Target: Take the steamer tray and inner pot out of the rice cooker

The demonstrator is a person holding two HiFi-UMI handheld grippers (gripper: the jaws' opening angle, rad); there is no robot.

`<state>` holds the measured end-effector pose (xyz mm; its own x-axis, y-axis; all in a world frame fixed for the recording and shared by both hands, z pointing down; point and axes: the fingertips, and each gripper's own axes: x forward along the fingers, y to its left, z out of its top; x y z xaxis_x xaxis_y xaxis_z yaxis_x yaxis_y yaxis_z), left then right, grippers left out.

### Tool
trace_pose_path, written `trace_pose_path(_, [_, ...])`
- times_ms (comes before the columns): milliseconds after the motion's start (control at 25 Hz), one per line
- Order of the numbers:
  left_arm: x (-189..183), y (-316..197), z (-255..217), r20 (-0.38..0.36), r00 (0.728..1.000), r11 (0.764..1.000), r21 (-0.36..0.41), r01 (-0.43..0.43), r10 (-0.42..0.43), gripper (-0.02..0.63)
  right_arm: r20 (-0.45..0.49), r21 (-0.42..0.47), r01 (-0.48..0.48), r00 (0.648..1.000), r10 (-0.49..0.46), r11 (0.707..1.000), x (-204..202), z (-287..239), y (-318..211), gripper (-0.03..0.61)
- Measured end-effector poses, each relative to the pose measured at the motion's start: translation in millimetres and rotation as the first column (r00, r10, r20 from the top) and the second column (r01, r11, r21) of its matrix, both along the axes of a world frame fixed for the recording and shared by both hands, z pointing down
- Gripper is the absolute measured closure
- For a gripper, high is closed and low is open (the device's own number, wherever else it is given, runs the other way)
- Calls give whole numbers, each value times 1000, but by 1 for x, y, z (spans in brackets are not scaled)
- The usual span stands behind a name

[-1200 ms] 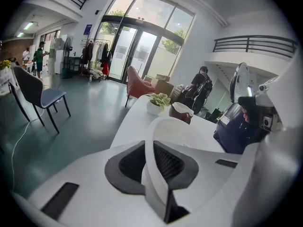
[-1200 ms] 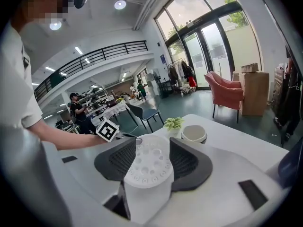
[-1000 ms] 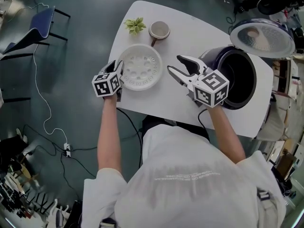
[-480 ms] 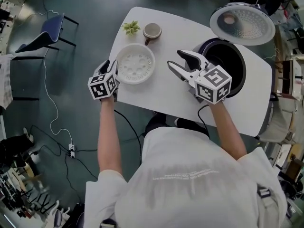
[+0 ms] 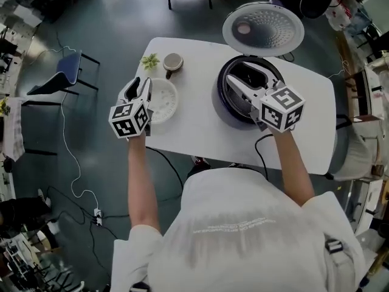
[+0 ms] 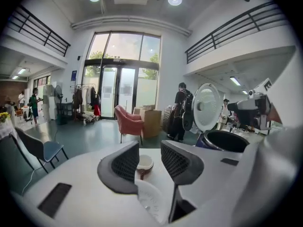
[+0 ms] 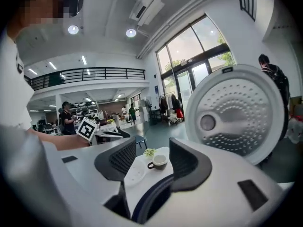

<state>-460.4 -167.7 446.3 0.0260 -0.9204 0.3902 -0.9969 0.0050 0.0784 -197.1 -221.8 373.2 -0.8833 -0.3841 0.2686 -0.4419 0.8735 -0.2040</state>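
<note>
Steamer tray (image 5: 163, 100) is already out on the table (image 5: 194, 132) beside the left gripper (image 5: 141, 84), whose jaws have just been opening and grip nothing. Right gripper (image 5: 241, 78) hovers over the open rice cooker (image 5: 220, 99), jaws apart and empty, probably lining up on the inner pot (image 5: 234, 102) inside.

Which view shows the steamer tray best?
Head view: the steamer tray seen from above, only its left edge behind the left gripper. Left gripper view catches a slice between the tongs; right gripper view shows it small, edge-on.

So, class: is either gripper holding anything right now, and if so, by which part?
Nothing is held. The left gripper and right gripper both have open, empty jaws.
</note>
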Motion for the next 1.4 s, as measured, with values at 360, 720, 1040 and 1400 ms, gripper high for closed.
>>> trace_pose_path(360, [101,-62,-84,94,976,962,170,-212,199,457,39,102,-235,972,232,967,111,-41,-42,365])
trace_pose_path(720, [205,-99,-135,170,883,835,287,-469,437,456,25,205,-428,901,433,880,208,-66,-60,365])
trace_pose_path(1040, [250,-110,-124,77,866,820,290,-493,494,456,26,179,-458,887,461,871,238,-58,-62,365])
trace_pose_path(1400, [256,-108,-46,33,859,857,60,-512,511,456,-70,89,-368,925,374,926,210,-8,-67,365])
